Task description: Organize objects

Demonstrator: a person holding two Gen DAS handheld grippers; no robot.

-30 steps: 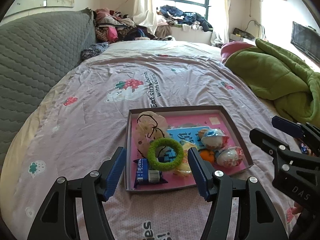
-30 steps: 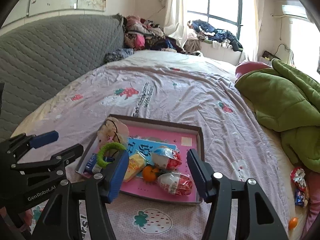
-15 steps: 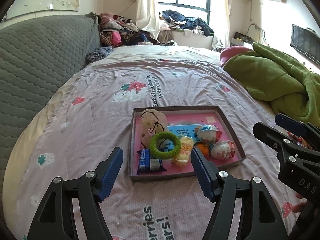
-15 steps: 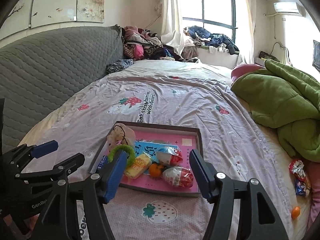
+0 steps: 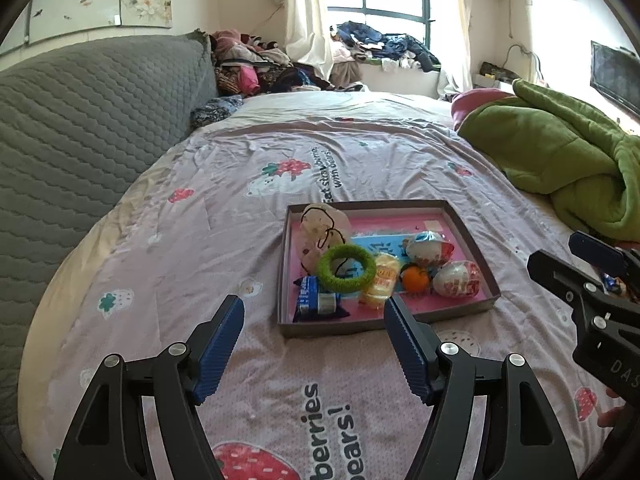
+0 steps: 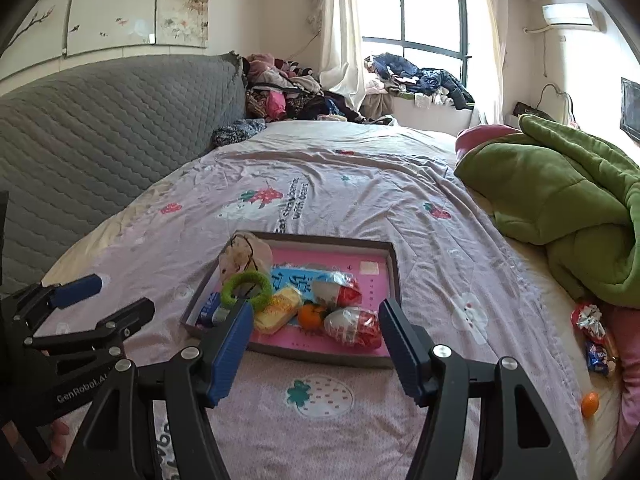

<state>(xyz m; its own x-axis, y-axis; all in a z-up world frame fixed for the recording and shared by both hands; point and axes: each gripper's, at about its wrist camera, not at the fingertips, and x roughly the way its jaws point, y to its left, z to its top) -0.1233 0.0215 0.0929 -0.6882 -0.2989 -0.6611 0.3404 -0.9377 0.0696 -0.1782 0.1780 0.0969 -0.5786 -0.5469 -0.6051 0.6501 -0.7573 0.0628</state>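
A shallow pink-lined tray [image 5: 472, 240] [image 6: 394, 272] lies on the bed. It holds a fuzzy green ring [image 5: 325, 270] [image 6: 248, 277], a pale drawstring pouch [image 5: 320, 224], a blue snack packet [image 5: 318, 300], a yellow packet [image 5: 380, 278], a small orange [image 5: 415, 279] [image 6: 312, 315] and two foil-wrapped eggs [image 5: 456, 283] [image 6: 352, 326]. My left gripper [image 5: 314, 306] hovers open just short of the tray's near edge, with nothing between its jaws. My right gripper [image 6: 315, 308] hangs open and empty before the same edge. Each gripper shows in the other's view, the right [image 5: 560, 252] and the left [image 6: 120, 294].
A crumpled green blanket [image 6: 560, 200] fills the bed's right side. Beside it lie wrapped snacks [image 6: 592, 320] and a loose orange [image 6: 590, 404]. A grey quilted headboard [image 5: 80, 128] runs along the left. Clothes are piled by the far window.
Both grippers have drawn back from the tray, which now looks smaller and farther off. The left jaws stand a little wider than before. The things in the tray have not moved.
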